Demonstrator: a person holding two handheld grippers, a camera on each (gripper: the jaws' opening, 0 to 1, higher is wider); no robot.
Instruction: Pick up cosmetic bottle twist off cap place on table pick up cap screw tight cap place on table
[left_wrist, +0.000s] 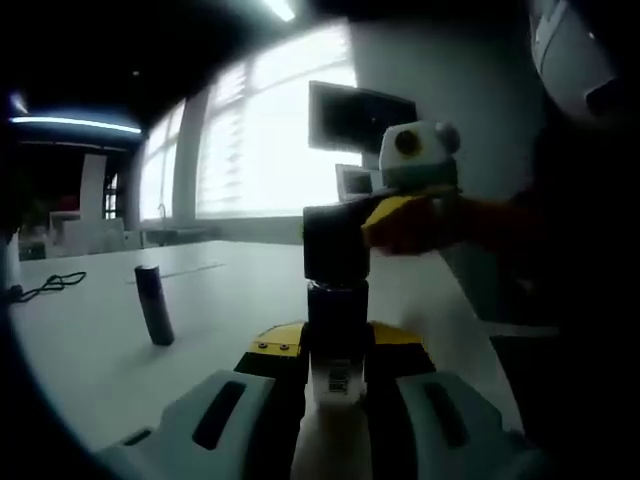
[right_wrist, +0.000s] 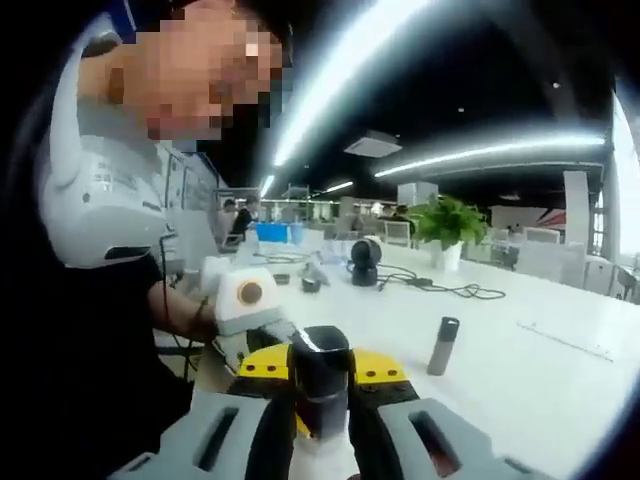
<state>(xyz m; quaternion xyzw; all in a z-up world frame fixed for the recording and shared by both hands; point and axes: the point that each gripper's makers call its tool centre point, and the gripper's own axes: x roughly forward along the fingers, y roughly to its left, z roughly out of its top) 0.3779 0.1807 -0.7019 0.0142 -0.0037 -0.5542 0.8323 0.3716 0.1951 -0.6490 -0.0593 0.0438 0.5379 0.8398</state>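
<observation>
Left gripper (left_wrist: 338, 372) clamps the bottle (left_wrist: 337, 318) upright above the table (left_wrist: 90, 350), jaws tight on its body. Right gripper (right_wrist: 322, 415) comes in from the side, jaws pinched on the black cap (right_wrist: 320, 372) atop the bottle. A dark tube (left_wrist: 154, 305) stands apart on the white table, a cable (left_wrist: 52, 285) beyond it.
</observation>
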